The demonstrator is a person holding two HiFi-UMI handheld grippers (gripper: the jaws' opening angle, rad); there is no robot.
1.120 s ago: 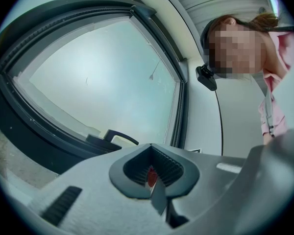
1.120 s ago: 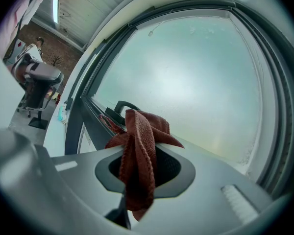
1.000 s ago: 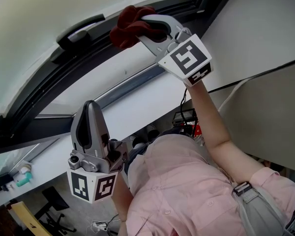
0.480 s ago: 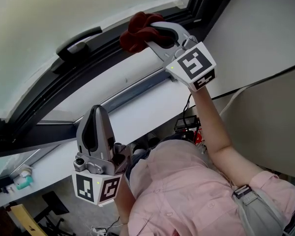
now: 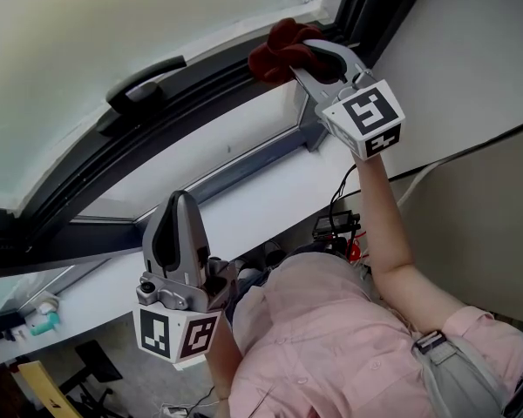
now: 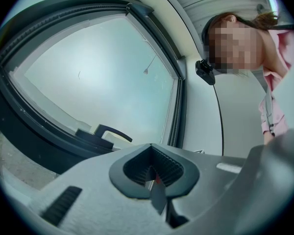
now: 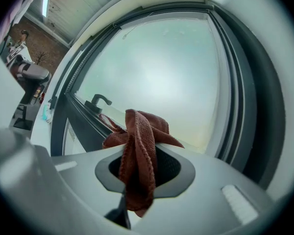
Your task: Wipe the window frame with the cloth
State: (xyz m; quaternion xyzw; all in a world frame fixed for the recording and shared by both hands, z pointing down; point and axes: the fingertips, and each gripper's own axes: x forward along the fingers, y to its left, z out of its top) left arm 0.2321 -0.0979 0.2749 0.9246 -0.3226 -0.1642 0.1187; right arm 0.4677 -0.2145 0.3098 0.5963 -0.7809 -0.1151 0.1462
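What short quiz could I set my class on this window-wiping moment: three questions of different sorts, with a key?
1. True or false: the right gripper is shut on the red cloth.
2. Where is the cloth? A: at the corner of the dark window frame; B: draped over the window handle; C: on the floor.
3. Fill in: the left gripper's jaws are together and hold ____.
Key: 1 true; 2 A; 3 nothing.
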